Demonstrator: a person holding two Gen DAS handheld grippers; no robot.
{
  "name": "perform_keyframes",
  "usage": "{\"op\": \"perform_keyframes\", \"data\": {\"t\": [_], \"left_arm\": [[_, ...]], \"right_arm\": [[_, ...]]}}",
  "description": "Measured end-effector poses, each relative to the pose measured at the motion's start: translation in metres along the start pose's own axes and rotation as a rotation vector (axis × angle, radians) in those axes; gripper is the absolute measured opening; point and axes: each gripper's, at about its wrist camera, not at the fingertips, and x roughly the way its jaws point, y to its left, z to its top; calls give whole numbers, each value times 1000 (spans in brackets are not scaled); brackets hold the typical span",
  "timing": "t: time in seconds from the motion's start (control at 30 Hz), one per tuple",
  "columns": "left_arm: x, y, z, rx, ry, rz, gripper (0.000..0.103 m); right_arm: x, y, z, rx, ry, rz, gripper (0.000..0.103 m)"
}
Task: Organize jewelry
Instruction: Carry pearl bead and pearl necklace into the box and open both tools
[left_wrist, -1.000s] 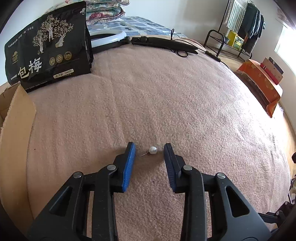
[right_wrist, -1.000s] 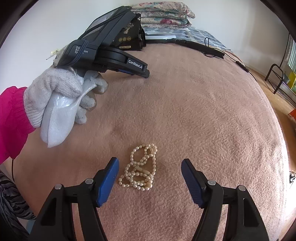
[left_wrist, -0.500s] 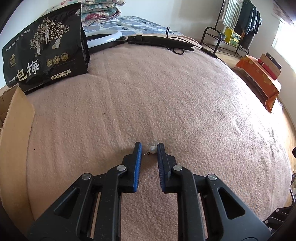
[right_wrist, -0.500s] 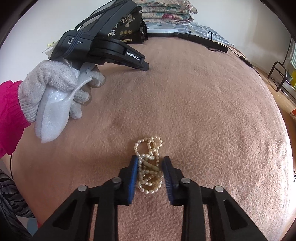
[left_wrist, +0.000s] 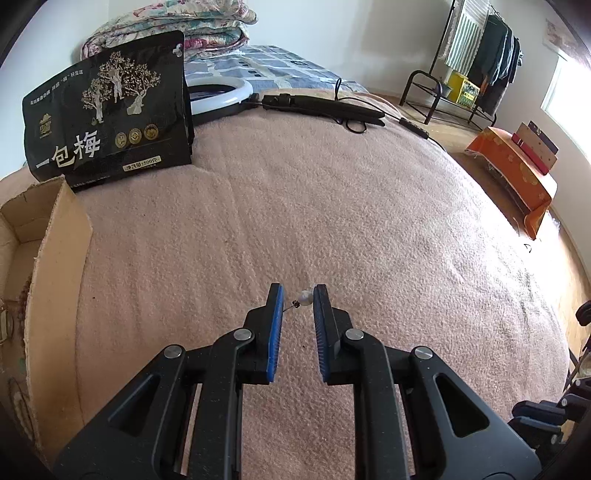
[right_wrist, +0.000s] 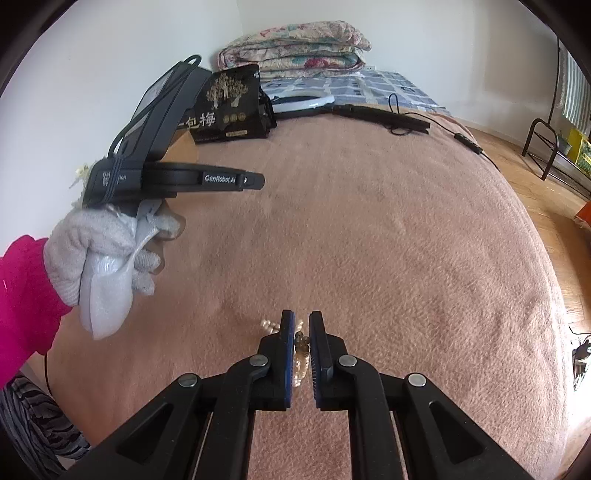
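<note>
Pearl earring (left_wrist: 305, 297) sits pinched between the left gripper (left_wrist: 298, 300) fingers, above the pink blanket (left_wrist: 332, 206); only this view shows the cardboard box (left_wrist: 55, 236). Right wrist view: the right gripper (right_wrist: 299, 334) fingers squeeze a pearl necklace (right_wrist: 300, 354), and the gloved left hand (right_wrist: 107, 243) shows.

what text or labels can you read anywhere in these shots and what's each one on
"一包梅": large white characters on the black standing pouch.
"GenRobot.AI": white print on the black handheld left gripper's side.
Pouch's small label, top line and gold seals: too small to read.
Partly hidden white print on the gripper's rear block: unreadable.
</note>
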Motion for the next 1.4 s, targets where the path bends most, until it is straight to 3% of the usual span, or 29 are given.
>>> {"op": "perform_keyframes", "data": {"t": [0.27, 0.6, 1.4], "left_arm": [[-34, 6, 0, -18, -46, -1, 15], [-88, 30, -3, -64, -120, -6, 15], [-179, 176, -48, -249, -196, 133, 15]], "right_arm": [[-22, -6, 16, 34, -59, 4, 6], [-45, 15, 45, 7, -136, 20, 6], [-12, 105, 109, -57, -143, 157, 6]]}}
